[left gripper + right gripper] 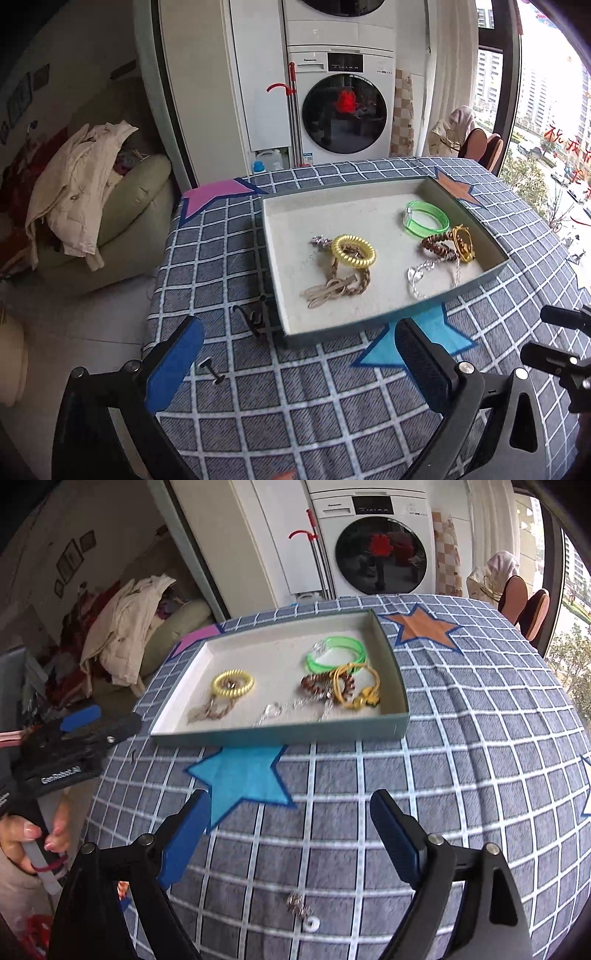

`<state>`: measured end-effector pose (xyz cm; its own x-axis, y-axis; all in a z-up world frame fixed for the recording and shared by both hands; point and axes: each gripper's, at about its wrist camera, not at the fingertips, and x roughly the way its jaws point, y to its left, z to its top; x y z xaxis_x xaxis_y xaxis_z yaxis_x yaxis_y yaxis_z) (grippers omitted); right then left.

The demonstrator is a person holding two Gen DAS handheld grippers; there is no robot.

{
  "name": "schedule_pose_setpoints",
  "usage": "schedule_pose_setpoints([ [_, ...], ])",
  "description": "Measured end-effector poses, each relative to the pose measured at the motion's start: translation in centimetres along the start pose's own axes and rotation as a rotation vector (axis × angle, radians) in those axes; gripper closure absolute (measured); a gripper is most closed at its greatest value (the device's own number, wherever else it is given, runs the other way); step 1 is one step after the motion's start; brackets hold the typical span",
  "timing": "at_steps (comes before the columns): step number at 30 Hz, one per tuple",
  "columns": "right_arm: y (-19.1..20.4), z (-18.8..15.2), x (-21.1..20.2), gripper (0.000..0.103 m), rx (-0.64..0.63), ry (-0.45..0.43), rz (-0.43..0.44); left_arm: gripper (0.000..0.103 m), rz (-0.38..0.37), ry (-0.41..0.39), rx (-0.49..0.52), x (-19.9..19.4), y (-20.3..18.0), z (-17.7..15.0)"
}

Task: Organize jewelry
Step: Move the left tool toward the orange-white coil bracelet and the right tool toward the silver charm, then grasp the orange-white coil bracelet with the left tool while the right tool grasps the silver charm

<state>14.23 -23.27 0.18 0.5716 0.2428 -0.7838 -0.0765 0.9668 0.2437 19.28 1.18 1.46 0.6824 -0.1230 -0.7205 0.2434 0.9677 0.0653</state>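
Note:
A shallow grey-green tray (476, 282) (280, 734) with a white floor sits on the checked tablecloth. In it lie a yellow coil ring (354, 251) (232, 683), a braided brown bracelet (345, 284), a green bangle (425, 218) (334, 653), a brown coil tie (439, 245) (327, 686), a gold piece (463, 243) (364, 698) and a clear silver chain (430, 275). On the cloth lie a black clip (255, 319) and a small black stud (212, 369) beside the tray. My left gripper (299, 362) is open and empty. My right gripper (290, 834) is open, above a small silver earring (301, 910).
A blue star patch (240, 779) lies in front of the tray, an orange star (424, 627) and pink star (214, 197) behind it. A sofa with clothes (85, 206) stands left of the table, a washing machine (343, 107) beyond. The left gripper shows at left in the right wrist view (85, 723).

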Motion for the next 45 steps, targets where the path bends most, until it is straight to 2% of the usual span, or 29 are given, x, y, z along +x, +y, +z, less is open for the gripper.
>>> schedule_pose_setpoints([
  [2,0.3,-1.0,-0.2,0.013,-0.010,0.013,-0.007,0.000,0.010,0.012,-0.003,-1.1,0.7,-1.8],
  [10,1.1,-5.0,-0.8,0.013,-0.049,0.050,-0.045,0.000,-0.028,0.112,-0.066,-3.4,3.4,-9.6],
  [15,0.8,-6.4,-1.0,0.013,-0.048,0.062,-0.069,0.000,-0.040,0.137,-0.088,-4.0,4.4,-12.0],
  [20,0.5,-7.1,-1.3,0.014,-0.051,0.061,-0.091,0.000,-0.064,0.164,-0.099,-3.9,5.4,-13.2],
  [23,0.4,-7.4,-1.2,0.023,-0.058,0.068,-0.103,0.004,-0.110,0.175,-0.108,-4.1,5.5,-13.5],
  [27,0.2,-7.5,-0.7,0.036,-0.043,0.080,-0.102,0.004,-0.151,0.178,-0.129,-4.4,5.3,-13.8],
  [33,0.5,-7.8,-0.2,0.037,-0.054,0.089,-0.097,0.004,-0.219,0.139,-0.102,-6.3,3.5,-14.3],
  [42,0.6,-7.9,0.3,0.039,-0.064,0.091,-0.109,0.004,-0.191,0.162,-0.027,-5.1,-0.2,-14.7],
  [45,0.9,-8.0,0.3,0.047,-0.083,0.090,-0.121,0.004,-0.188,0.174,-0.051,-4.5,-0.4,-14.6],
])
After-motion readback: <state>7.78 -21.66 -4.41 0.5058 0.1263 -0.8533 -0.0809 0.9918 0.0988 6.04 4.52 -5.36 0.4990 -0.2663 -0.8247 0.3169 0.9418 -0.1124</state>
